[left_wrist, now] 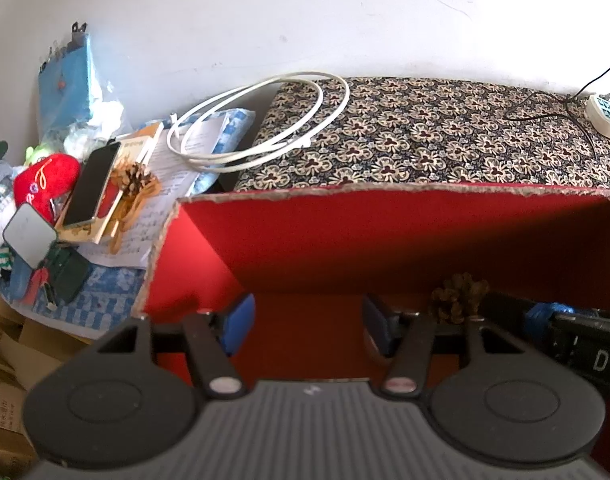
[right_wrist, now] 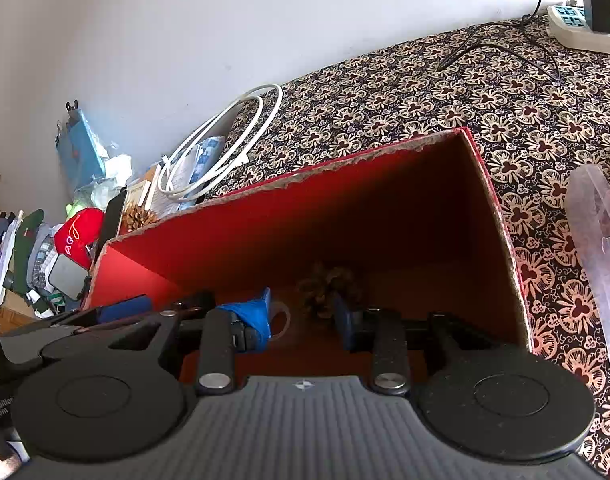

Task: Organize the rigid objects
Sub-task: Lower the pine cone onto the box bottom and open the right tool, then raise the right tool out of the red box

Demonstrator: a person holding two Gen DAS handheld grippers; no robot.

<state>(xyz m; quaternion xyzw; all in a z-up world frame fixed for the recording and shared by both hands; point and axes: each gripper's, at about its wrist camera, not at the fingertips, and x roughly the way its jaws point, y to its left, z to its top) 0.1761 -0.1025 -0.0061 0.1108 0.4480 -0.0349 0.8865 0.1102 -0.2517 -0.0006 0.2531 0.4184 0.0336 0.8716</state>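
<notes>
I have both grippers hanging over the open red box (right_wrist: 265,224), which sits on the flower-patterned cloth (right_wrist: 525,92) of the worktop. One pine cone (right_wrist: 329,290) already lies on the box floor, so I judge the sorting begun but far from finished. The left gripper (left_wrist: 305,322) has its jaws spread with nothing between them, only red box floor. The right gripper (right_wrist: 305,322) also has its jaws apart; the pine cone lies just beyond them, and I see neither pad pressing on it, so I read it as let go. Something blue (right_wrist: 251,314) is wrapped about the right gripper's left finger; I cannot tell what it is. Left to gather, as I judge it, is the heap beside the box: a second pine cone (left_wrist: 135,180), a phone (left_wrist: 93,188) lying on a book (left_wrist: 105,216), a small mirror (left_wrist: 29,234), a red plush thing (left_wrist: 45,184) and a coiled white cable (left_wrist: 261,128) draped over the worktop's edge. A power strip (right_wrist: 581,28) with its black cord sits at the far corner, and a clear plastic case (right_wrist: 597,256) lies to the right of the box. The box's tall walls stand between my jaws and that heap.
</notes>
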